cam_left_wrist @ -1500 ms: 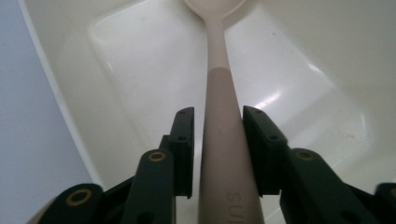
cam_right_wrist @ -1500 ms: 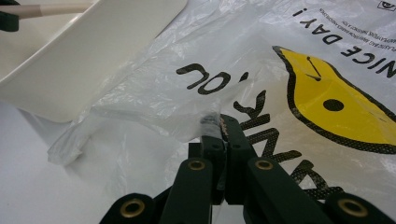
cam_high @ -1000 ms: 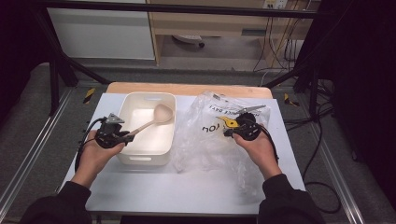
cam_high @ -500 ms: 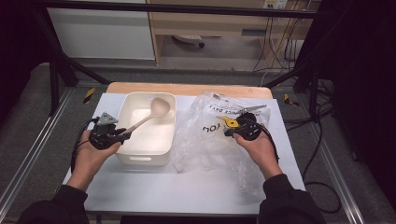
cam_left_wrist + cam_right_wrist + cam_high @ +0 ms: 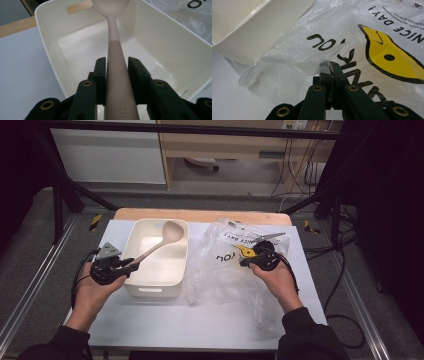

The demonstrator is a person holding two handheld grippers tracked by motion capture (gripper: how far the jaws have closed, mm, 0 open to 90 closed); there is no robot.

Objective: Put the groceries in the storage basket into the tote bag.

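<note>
the tub sits on the table, plastic bag touching its right side.

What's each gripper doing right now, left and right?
Left gripper: shut on the spoon handle, bowl end over the bin.
Right gripper: shut on a fold of the plastic bag.

Where the cameras look

The high view looks down from above at the whole white table. The left gripper view sits very close, facing into the cream plastic tub. The right gripper view, low over the clear printed plastic bag, shares that tub
</note>
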